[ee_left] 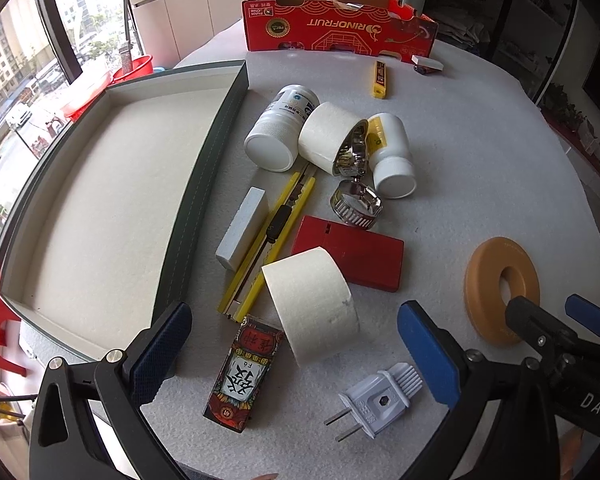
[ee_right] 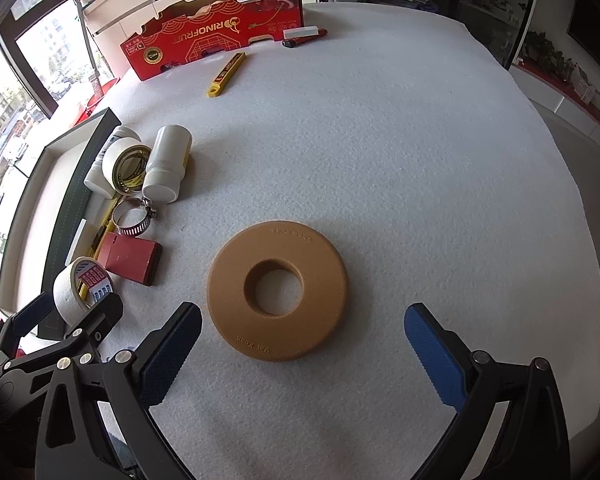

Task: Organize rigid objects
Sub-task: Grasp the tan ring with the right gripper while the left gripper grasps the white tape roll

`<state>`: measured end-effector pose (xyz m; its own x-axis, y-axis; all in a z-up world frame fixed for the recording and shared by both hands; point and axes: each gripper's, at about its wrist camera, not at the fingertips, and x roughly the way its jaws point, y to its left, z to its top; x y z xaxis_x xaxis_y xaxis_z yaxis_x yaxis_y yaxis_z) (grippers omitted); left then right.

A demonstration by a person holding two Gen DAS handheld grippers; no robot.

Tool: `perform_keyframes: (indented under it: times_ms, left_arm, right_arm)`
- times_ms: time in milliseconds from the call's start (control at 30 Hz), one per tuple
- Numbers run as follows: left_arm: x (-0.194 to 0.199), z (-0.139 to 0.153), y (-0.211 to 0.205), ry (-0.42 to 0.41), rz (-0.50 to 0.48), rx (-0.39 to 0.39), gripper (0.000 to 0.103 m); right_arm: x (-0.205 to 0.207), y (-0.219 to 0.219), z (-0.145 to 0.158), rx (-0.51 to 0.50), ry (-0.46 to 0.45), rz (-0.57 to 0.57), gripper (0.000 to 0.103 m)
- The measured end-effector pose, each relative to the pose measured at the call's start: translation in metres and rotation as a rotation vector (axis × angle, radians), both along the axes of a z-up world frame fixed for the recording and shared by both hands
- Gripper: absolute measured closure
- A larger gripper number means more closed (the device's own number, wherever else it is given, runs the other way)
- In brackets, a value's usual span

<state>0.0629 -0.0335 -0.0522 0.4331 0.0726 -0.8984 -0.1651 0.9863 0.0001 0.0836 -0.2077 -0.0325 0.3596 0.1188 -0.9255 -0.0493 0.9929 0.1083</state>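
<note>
My left gripper [ee_left: 296,356] is open above a white tape roll [ee_left: 312,304] and a patterned card box [ee_left: 242,374]. Beyond them lie a yellow utility knife [ee_left: 274,236], a red flat box [ee_left: 350,254], a white foam block [ee_left: 242,234], a metal hose clamp [ee_left: 356,202], two white bottles [ee_left: 278,134] [ee_left: 392,156] and a second tape roll [ee_left: 332,138]. A white plug [ee_left: 376,400] lies near the right finger. My right gripper [ee_right: 302,356] is open just short of the tan ring [ee_right: 278,290], which sits between its fingers' line.
A shallow grey tray [ee_left: 204,184] with a white lining lies at the left. A red cardboard box [ee_left: 340,26] stands at the far edge, with a yellow blade case [ee_left: 379,79], a white eraser [ee_left: 427,63] and a pen near it. White felt covers the table.
</note>
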Motion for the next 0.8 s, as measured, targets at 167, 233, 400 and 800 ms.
perform_keyframes:
  times_ms: [167,233,400,800]
  left_arm:
    - [0.0,-0.001,0.0,0.007,-0.001,0.002,0.0]
    - [0.001,-0.001,0.001,0.009,0.003,-0.003,0.0]
    - [0.001,-0.002,0.001,0.009,0.007,0.01,0.0]
    - [0.002,-0.011,-0.001,0.032,-0.009,0.043,0.0]
  right_arm:
    - [0.003,-0.001,0.001,0.006,0.003,-0.005,0.001]
    - [0.003,-0.001,0.002,0.007,0.003,-0.006,0.001]
    - [0.009,-0.001,0.0,0.004,0.011,-0.011,0.001]
    - [0.041,0.027,-0.033,-0.093,0.108,0.068,0.001]
